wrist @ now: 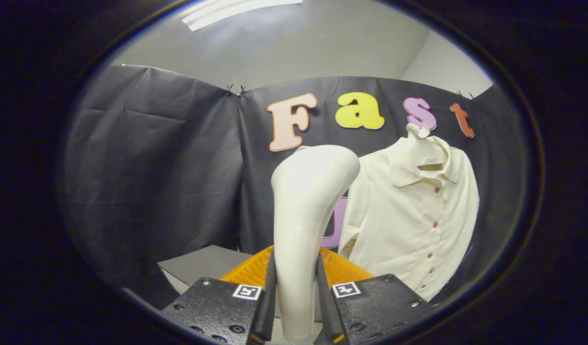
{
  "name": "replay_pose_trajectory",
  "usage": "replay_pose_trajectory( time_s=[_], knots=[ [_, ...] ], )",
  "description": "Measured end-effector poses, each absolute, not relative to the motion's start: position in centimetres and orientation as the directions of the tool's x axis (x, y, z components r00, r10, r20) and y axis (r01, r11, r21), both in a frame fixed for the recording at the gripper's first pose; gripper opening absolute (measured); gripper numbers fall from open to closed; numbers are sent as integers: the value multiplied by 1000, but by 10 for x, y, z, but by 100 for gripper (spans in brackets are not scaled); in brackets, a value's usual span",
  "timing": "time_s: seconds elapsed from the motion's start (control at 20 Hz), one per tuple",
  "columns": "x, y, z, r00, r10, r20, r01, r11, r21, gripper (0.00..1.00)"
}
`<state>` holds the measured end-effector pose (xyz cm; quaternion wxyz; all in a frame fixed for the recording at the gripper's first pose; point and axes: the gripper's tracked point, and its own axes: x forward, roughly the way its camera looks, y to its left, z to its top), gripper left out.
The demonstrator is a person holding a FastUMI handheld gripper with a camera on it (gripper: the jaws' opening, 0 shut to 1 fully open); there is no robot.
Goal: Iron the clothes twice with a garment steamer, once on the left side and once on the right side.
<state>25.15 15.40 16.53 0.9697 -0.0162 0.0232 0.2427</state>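
Cream plastic steamer (303, 211): I have it upright between my gripper's (296, 306) fingers, both pressing its handle.
Shirt (413, 220): cream, buttoned, hanging beyond the jaws, rightward, apart from the steamer head.
Orange basket (342, 270): just behind the jaws.
Grey table (198, 266): beyond, leftward.

Garment steamer (306, 225) upright between the jaws of the gripper (296, 306), shirt (413, 215) beyond, to its right.

1. Two square black-and-white coded markers (246, 292) are sitting on the gripper (296, 261), one on each side. Neither is carrying letters or numbers that can be read.
2. The gripper's fingers are pressing on both sides of the steamer handle (303, 206), which is showing no legible text.
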Motion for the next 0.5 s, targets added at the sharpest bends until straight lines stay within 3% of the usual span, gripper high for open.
replay_pose_trajectory(
  time_s=[0.5],
  knots=[
    [372,75,161,952,284,-114,-289,957,-30,40]
  ],
)
